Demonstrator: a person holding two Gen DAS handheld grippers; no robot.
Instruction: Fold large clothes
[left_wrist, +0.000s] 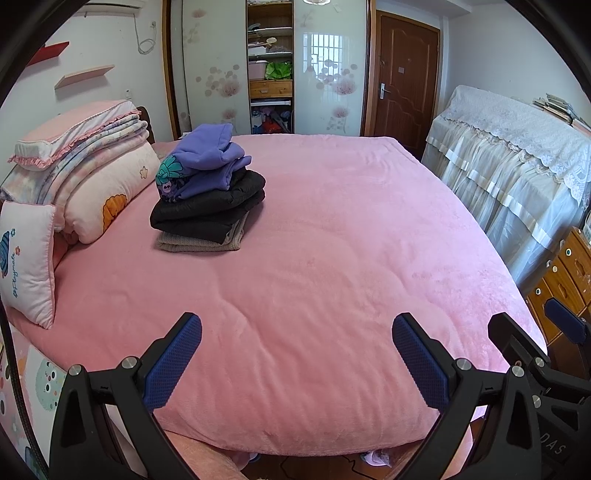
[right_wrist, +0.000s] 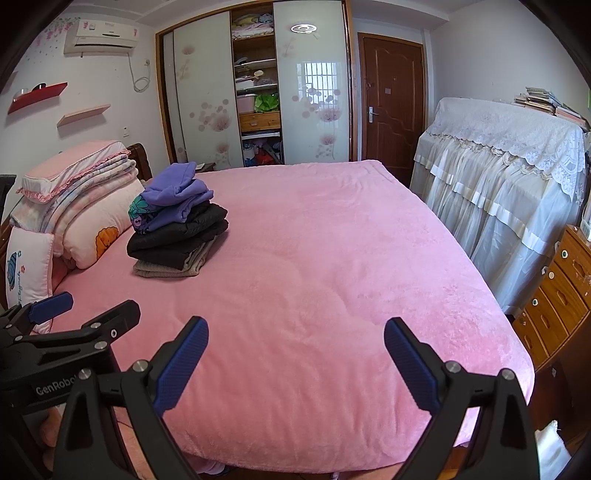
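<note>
A stack of folded clothes (left_wrist: 207, 192) sits on the pink bed (left_wrist: 332, 258) at the back left: a purple hoodie on top, a black jacket under it, a beige knit at the bottom. It also shows in the right wrist view (right_wrist: 177, 232). My left gripper (left_wrist: 297, 332) is open and empty above the bed's near edge. My right gripper (right_wrist: 295, 336) is open and empty beside it, also over the near edge of the bed (right_wrist: 332, 277). Each gripper shows at the edge of the other's view.
Folded quilts and pillows (left_wrist: 81, 166) are piled at the bed's left. A lace-covered piece of furniture (left_wrist: 517, 166) and a wooden drawer chest (left_wrist: 565, 280) stand on the right. An open wardrobe (left_wrist: 269, 66) and a door (left_wrist: 406, 70) are at the back.
</note>
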